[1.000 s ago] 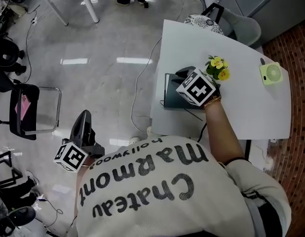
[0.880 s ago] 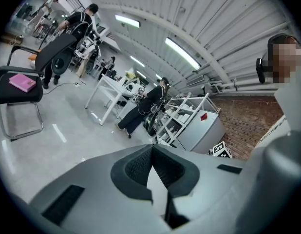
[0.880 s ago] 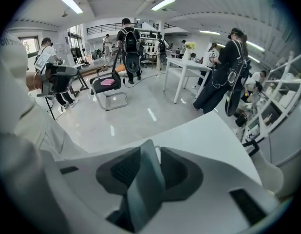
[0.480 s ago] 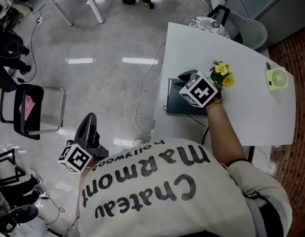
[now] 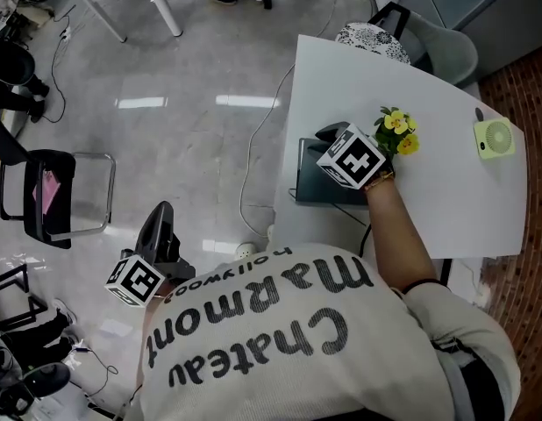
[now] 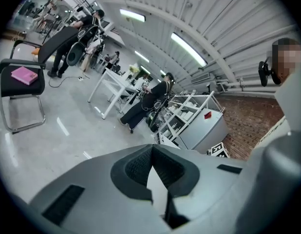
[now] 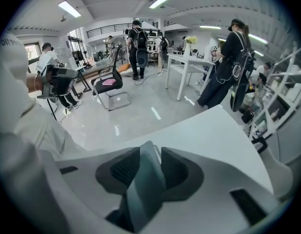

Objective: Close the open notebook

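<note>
On the bench: the notebook point(image 5: 311, 184) lies by the left edge, just beside the yellow flowers point(image 5: 395, 132) and well apart from the little green fan point(image 5: 494, 139).
Change: very little. Against the picture from a second ago, the right gripper point(image 5: 331, 137) sits a touch lower over the notebook. The notebook itself keeps its place.
Right jaws: pinching a dark grey sheet, which I take for the notebook's cover. It stands between the two pads and fills the gap.
Left jaws: the left gripper point(image 5: 157, 233) has its tips pressed together on nothing. It hangs out over the floor point(image 5: 192, 147), away from the bench point(image 5: 446, 200), much as it did a second ago.
Meaning for the task: I judge the closing to be near its end. From above I see only dark cover and no white page. The cover is still in the grip, though, so letting go remains.
Head view alone: it shows where the notebook lies on the bench, and that it looks flat and dark. The marker cube hides the pinch itself.
Right gripper view alone: it shows the sheet caught between the pads. It cannot tell me whether the notebook is fully shut.
Left gripper view alone: it shows the touching tips with only floor and room beyond, no bench.
</note>
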`<state>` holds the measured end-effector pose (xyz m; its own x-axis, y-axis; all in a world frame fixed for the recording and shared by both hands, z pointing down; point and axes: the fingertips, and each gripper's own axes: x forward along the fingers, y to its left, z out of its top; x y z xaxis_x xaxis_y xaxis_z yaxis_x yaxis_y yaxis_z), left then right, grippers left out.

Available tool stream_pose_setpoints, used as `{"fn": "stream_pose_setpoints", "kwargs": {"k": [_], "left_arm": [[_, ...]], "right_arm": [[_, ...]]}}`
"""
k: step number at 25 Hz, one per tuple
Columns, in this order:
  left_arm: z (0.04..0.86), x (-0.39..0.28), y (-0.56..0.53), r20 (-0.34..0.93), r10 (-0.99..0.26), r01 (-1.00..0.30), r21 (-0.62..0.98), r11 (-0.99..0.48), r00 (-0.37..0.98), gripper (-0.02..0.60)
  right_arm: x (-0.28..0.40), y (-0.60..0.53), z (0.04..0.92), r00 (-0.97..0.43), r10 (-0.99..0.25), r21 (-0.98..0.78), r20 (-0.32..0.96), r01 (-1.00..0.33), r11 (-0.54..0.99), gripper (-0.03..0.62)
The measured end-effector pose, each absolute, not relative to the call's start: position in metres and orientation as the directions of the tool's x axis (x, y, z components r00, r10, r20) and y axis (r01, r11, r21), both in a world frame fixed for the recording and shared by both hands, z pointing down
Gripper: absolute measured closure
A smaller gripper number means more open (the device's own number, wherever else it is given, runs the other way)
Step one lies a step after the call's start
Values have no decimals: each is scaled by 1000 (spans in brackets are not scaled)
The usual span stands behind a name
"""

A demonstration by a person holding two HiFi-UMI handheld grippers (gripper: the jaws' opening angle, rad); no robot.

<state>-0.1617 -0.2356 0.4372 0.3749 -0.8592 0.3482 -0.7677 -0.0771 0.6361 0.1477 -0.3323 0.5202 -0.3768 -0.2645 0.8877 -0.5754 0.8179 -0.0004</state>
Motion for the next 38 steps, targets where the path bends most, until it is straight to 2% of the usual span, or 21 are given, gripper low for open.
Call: {"fn": "stream_pose_setpoints", "kwargs": {"k": [38], "left_arm": [[454, -158, -226, 401, -861, -783, 622, 5, 313, 581]], "right_arm": [[152, -346, 557, -402, -210, -77, 891, -589, 804, 434]]}}
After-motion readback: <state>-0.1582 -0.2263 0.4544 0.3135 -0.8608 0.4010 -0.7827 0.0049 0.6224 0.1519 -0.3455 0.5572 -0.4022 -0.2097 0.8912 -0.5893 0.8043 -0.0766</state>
